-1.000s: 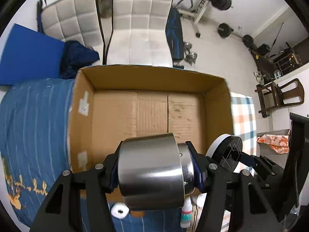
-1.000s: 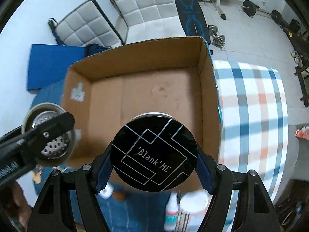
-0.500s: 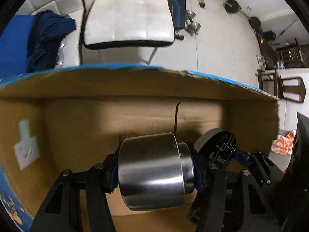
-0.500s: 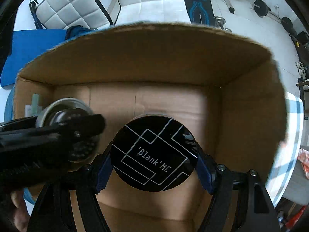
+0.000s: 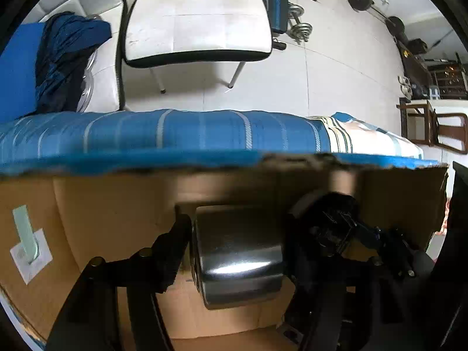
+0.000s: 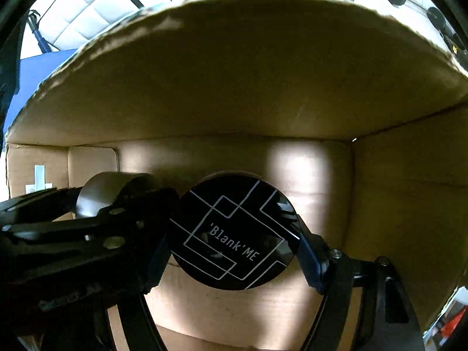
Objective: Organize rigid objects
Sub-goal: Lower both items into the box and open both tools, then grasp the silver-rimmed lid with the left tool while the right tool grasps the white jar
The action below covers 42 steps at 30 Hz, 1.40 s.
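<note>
Two grippers down inside the cardboard box [image 6: 234, 93], each loaded.

Left gripper [image 5: 238, 251]: fingers clamped on the steel cylinder [image 5: 238, 251], lower centre of the left view, lying on its side against the box's far wall. Right gripper [image 6: 234, 234]: fingers closed on the black round tin [image 6: 234, 234] marked 'Blank'ME, lower centre of the right view, lid facing the camera. Tin sits just beside the cylinder. Blue striped cloth [image 5: 175, 131] behind the box rim; white chair [image 5: 196, 23] at top.
</note>
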### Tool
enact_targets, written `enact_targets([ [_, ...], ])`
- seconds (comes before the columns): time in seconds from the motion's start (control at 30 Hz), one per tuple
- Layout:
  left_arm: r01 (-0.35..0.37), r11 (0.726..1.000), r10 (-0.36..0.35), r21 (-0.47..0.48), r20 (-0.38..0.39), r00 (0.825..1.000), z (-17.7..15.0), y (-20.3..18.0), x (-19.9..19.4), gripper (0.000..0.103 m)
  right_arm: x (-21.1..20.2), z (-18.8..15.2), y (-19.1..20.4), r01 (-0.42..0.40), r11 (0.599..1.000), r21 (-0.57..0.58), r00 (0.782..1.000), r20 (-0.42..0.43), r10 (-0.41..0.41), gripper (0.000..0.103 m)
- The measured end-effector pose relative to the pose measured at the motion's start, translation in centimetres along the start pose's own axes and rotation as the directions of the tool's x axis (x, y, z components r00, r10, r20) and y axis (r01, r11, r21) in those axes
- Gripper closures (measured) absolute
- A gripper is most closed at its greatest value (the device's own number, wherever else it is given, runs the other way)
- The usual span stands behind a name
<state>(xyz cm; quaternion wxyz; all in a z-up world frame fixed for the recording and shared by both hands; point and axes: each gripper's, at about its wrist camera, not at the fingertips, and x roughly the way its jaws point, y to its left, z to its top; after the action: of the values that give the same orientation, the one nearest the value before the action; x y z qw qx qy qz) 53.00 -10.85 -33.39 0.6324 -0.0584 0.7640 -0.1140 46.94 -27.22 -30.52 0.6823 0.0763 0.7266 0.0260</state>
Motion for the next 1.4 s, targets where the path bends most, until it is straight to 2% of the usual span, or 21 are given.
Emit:
enact_targets([
  [0.13,-0.014,1.000,0.014,0.000,0.012,1.000,-0.3,0.2,-1.2,0.029,-0.1,0.1,0.1,-0.001,1.000,0.017,1.000,-0.006,0.001,0.023],
  [0.27,-0.048,0.999,0.047,0.016,0.056,0.997,-1.1,0.4,-3.0,0.025,-1.0,-0.4,0.5,-0.013,1.000,0.019,1.000,-0.002,0.013,0.018],
  [0.3,-0.049,0.999,0.048,0.015,0.066,0.997,-1.3,0.5,-3.3,0.018,-1.2,-0.6,0.7,-0.009,1.000,0.017,1.000,-0.003,0.009,0.018],
  [0.43,-0.103,0.994,0.099,0.019,0.149,0.984,-3.1,0.6,-5.7,0.012,-2.5,-2.3,0.8,-0.001,1.000,0.016,1.000,0.010,0.001,0.015],
  [0.5,-0.119,0.993,0.113,0.018,0.192,0.975,-4.2,0.9,-6.7,0.002,-3.0,-2.8,1.2,-0.023,1.000,0.018,1.000,0.016,0.023,0.005],
  [0.53,-0.128,0.992,0.122,0.015,0.208,0.971,-4.9,1.2,-7.2,0.002,-3.4,-3.0,1.5,-0.025,1.000,0.013,1.000,0.018,0.024,0.000],
  [0.73,-0.136,0.991,0.133,-0.009,0.256,0.957,-9.0,2.6,-8.9,0.002,-5.5,-6.2,3.0,0.042,0.999,-0.005,0.997,0.070,-0.042,0.000],
  [0.9,-0.170,0.985,0.169,-0.027,0.335,0.927,-13.0,2.6,-10.7,0.002,-7.0,-10.0,4.1,0.079,0.997,-0.006,0.989,0.125,-0.078,0.000],
  [1.1,-0.190,0.981,0.187,-0.036,0.433,0.882,-17.7,2.2,-13.1,0.002,-9.8,-14.6,5.2,0.118,0.993,0.000,0.975,0.190,-0.116,0.000],
  [1.27,-0.197,0.980,0.189,-0.034,0.478,0.858,-21.5,1.4,-14.4,0.002,-13.3,-17.8,4.0,0.118,0.993,0.007,0.960,0.253,-0.116,0.000],
  [1.4,-0.182,0.983,0.171,-0.027,0.499,0.850,-24.5,0.8,-15.1,0.002,-15.7,-20.3,4.0,0.134,0.991,0.000,0.944,0.305,-0.127,0.000],
])
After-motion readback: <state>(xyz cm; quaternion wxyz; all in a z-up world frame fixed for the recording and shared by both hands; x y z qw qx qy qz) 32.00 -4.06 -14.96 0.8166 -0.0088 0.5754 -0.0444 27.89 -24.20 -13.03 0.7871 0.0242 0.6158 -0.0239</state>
